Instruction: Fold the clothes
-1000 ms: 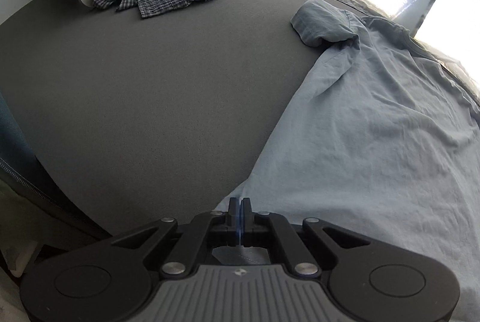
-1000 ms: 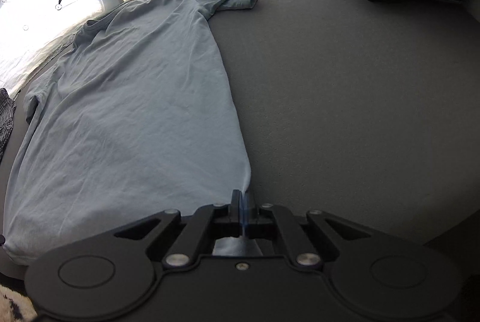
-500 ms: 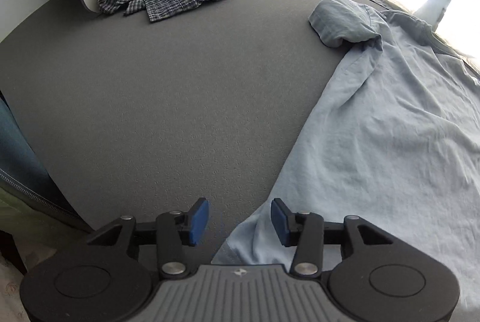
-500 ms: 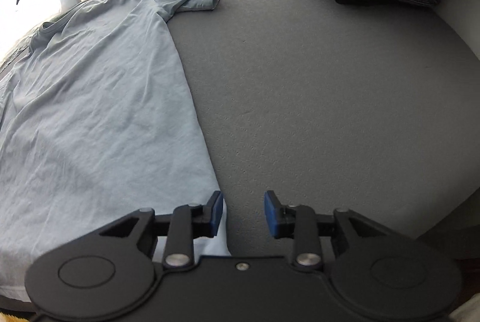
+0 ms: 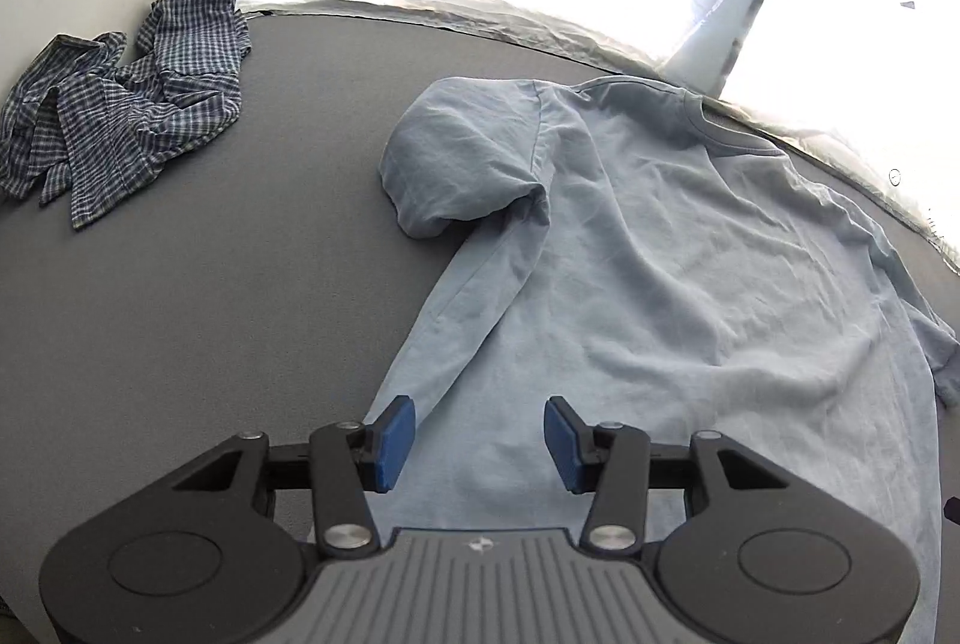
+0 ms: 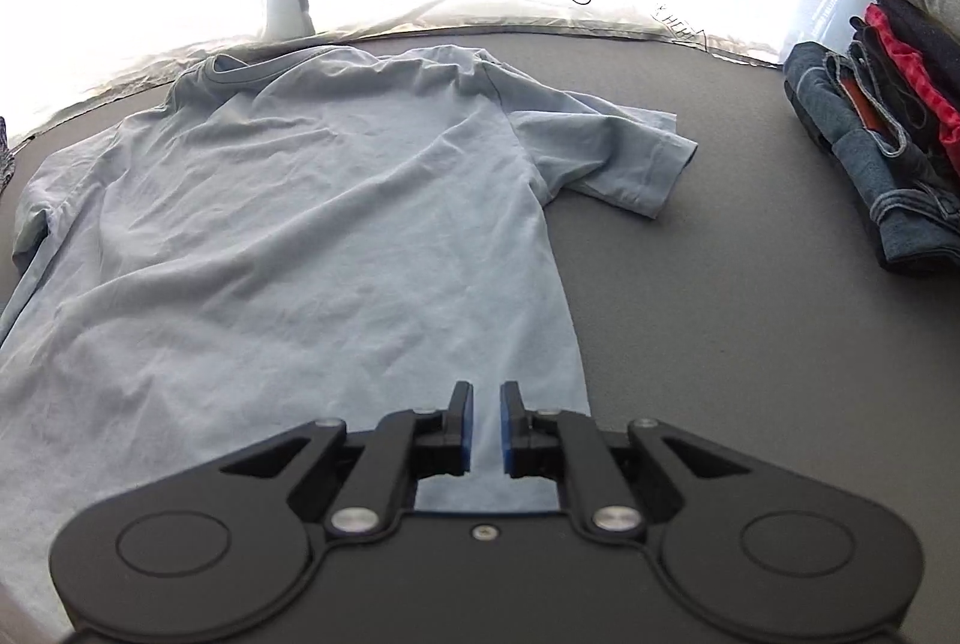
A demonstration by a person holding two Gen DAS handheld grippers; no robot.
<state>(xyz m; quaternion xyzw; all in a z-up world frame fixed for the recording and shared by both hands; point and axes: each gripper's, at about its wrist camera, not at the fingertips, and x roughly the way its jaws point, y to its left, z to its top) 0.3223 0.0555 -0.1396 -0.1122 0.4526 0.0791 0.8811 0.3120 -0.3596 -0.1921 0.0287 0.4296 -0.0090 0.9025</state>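
A light blue t-shirt (image 5: pixel 690 284) lies spread flat on the dark grey table (image 5: pixel 210 314), collar toward the bright window. Its left sleeve (image 5: pixel 462 164) is bunched and folded under. My left gripper (image 5: pixel 480 440) hovers over the shirt's lower left part, wide open, with nothing between its blue pads (image 5: pixel 396 434). In the right wrist view the t-shirt (image 6: pixel 300 224) has its right sleeve (image 6: pixel 630 158) lying flat. My right gripper (image 6: pixel 486 428) hangs over the lower right part near the side edge, its fingers a narrow gap apart and holding nothing.
A crumpled plaid shirt (image 5: pixel 132 116) lies at the table's far left. A stack of folded jeans and other clothes (image 6: pixel 882 152) stands at the far right. Bare grey table (image 6: pixel 750 344) runs between the shirt and the stack. A bright window backs the table.
Both grippers were shut on the shirt's bottom corners, then let go and opened. Both views now look farther up the shirt. The right fingers have narrowed again.
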